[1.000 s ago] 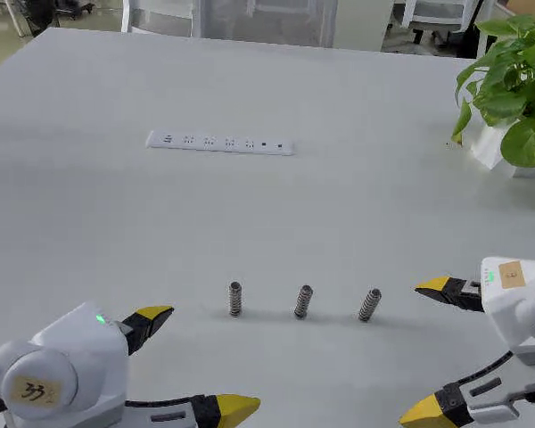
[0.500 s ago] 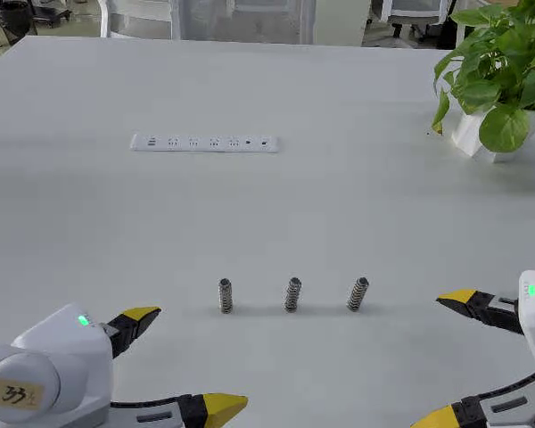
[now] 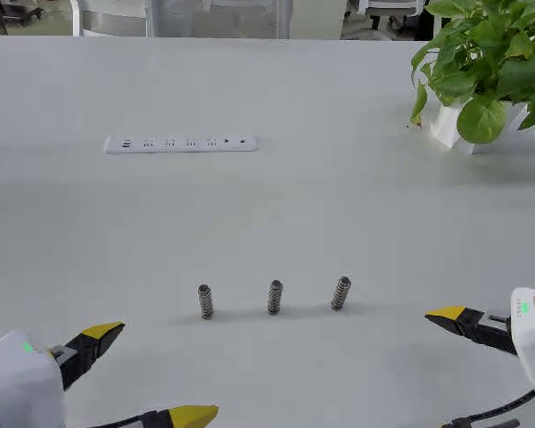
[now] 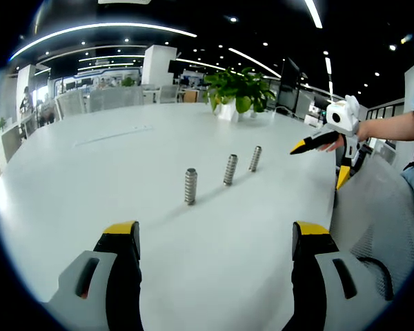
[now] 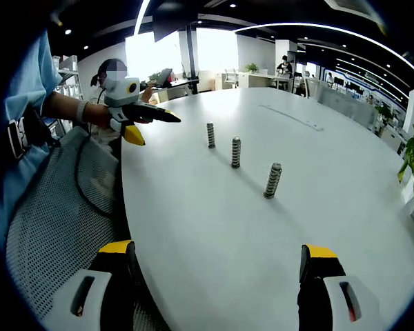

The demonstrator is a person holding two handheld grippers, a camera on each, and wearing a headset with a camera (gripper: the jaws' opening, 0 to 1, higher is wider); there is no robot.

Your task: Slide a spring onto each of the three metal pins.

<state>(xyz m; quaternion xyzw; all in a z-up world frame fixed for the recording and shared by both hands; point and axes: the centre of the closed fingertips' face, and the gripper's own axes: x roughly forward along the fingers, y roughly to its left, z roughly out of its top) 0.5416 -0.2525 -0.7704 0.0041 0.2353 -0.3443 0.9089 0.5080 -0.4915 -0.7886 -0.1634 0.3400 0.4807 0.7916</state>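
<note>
Springs (image 3: pixel 274 297) stand (right gripper view adds a mesh chair (image 5: pixel 55 221)).

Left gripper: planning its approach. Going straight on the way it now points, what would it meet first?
Probably the nearest spring, slightly left of the midline of the left gripper, whose jaws are open; depth is unclear, so it might slip past.

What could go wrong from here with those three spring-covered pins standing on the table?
The right pin leans a little and seems to stand free, so a nudge might topple it. The right gripper, jaws open, has a tip pointing toward that row; a careless sweep could knock it into the middle pin.
</note>
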